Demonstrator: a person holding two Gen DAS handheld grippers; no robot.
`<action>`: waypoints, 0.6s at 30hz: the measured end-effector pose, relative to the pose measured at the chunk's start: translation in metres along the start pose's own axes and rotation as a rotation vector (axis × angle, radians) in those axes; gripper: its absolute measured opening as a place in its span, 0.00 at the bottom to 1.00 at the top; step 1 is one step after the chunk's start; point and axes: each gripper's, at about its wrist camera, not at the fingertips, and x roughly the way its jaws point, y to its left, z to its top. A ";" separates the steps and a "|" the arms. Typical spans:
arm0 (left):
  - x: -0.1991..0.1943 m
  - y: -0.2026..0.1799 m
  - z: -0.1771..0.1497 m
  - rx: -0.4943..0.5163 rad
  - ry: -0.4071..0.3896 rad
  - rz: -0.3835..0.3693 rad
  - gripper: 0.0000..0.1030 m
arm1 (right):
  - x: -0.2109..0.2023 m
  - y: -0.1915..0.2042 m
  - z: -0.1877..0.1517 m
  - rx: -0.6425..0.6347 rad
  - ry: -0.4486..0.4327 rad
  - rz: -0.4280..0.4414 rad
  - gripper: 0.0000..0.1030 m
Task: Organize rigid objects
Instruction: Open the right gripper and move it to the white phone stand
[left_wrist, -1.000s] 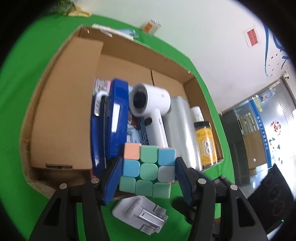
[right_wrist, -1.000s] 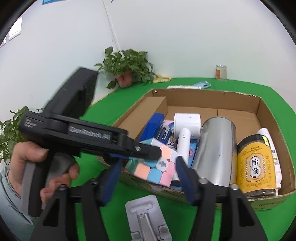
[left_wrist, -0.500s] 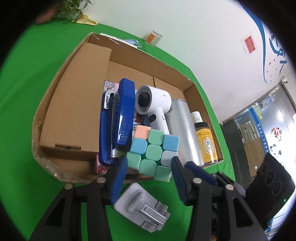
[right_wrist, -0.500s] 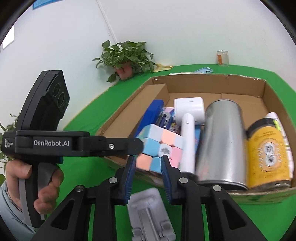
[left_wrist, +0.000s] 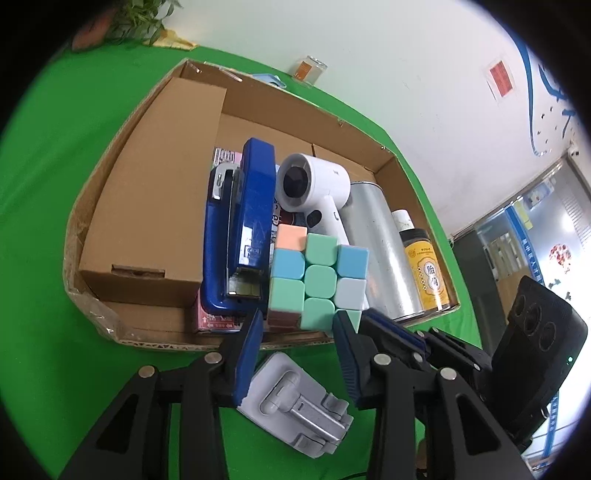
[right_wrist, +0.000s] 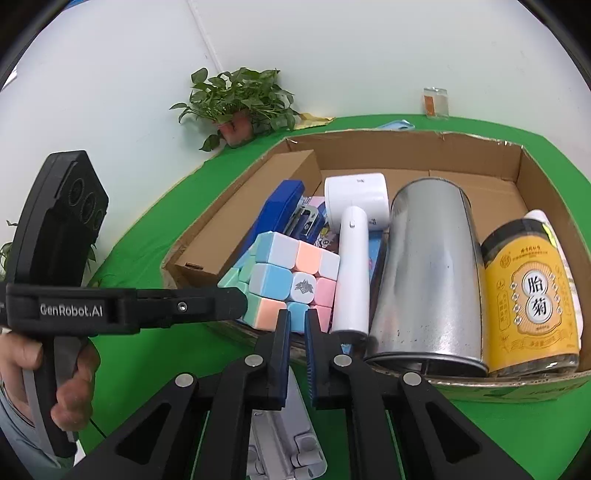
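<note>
With the cube (left_wrist: 317, 284) sitting low in the box (left_wrist: 155, 206), the left tongs (left_wrist: 299, 332), empty, are narrowing, seemingly clear of it; right tongs (right_wrist: 297, 325) are clenched empty, so back out gently.

The left gripper (left_wrist: 299, 325) points steeply down, its jaws a little apart and just been closing, nothing pressed between them. The right gripper (right_wrist: 297, 325) tilts down likewise, jaws drawn together and empty. A hand (right_wrist: 55, 369) grips the left handle.
</note>
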 end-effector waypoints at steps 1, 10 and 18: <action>-0.001 -0.003 -0.001 0.015 -0.007 0.006 0.36 | -0.003 0.001 -0.001 -0.003 -0.003 0.004 0.08; -0.080 -0.046 -0.054 0.243 -0.505 0.312 0.99 | -0.068 0.025 -0.042 -0.136 -0.257 -0.208 0.99; -0.061 -0.018 -0.110 0.143 -0.341 0.344 0.99 | -0.046 0.033 -0.084 -0.207 -0.082 -0.039 0.99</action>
